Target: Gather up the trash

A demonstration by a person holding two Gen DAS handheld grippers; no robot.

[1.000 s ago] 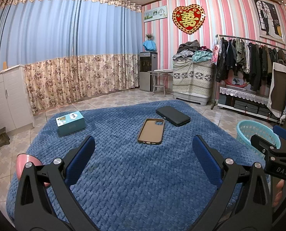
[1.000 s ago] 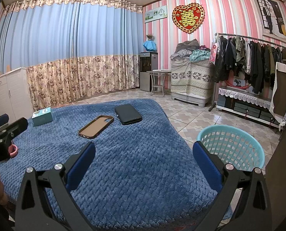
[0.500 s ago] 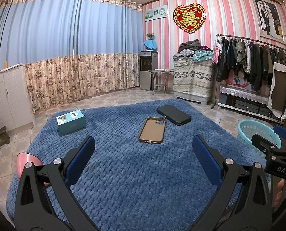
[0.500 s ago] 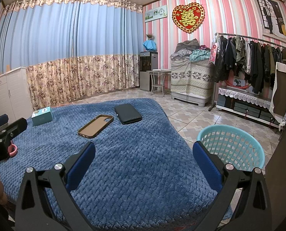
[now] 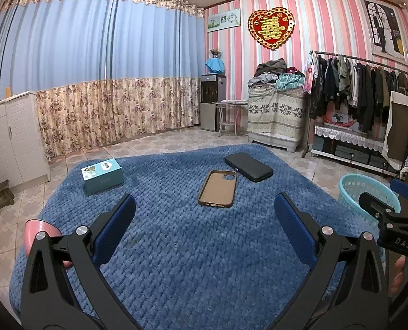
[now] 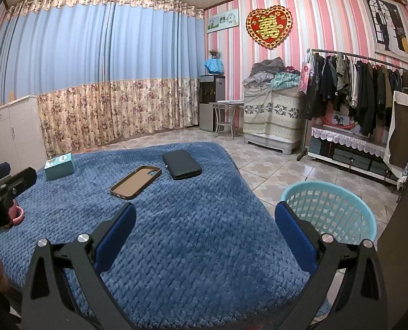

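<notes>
On the blue quilted bed cover (image 5: 193, 247) lie a teal box (image 5: 102, 175) at the far left, a brown phone case (image 5: 217, 188) in the middle and a black wallet-like case (image 5: 248, 166) behind it. The same box (image 6: 59, 166), phone case (image 6: 135, 181) and black case (image 6: 181, 164) show in the right wrist view. A turquoise basket (image 6: 329, 210) stands on the floor right of the bed. My left gripper (image 5: 204, 214) hovers open over the near cover, nothing between its fingers. My right gripper (image 6: 205, 220) is open too, near the bed's right edge beside the basket.
A pink round object (image 5: 40, 229) sits at the bed's near left edge. White cabinets (image 5: 8, 143) line the left wall. A clothes rack (image 5: 369, 93), a covered stack of laundry (image 5: 276, 110) and a small table (image 5: 230, 112) stand along the striped wall. Tiled floor surrounds the bed.
Almost nothing has moved. Both views have drifted very slightly; both grippers stay open and empty.
</notes>
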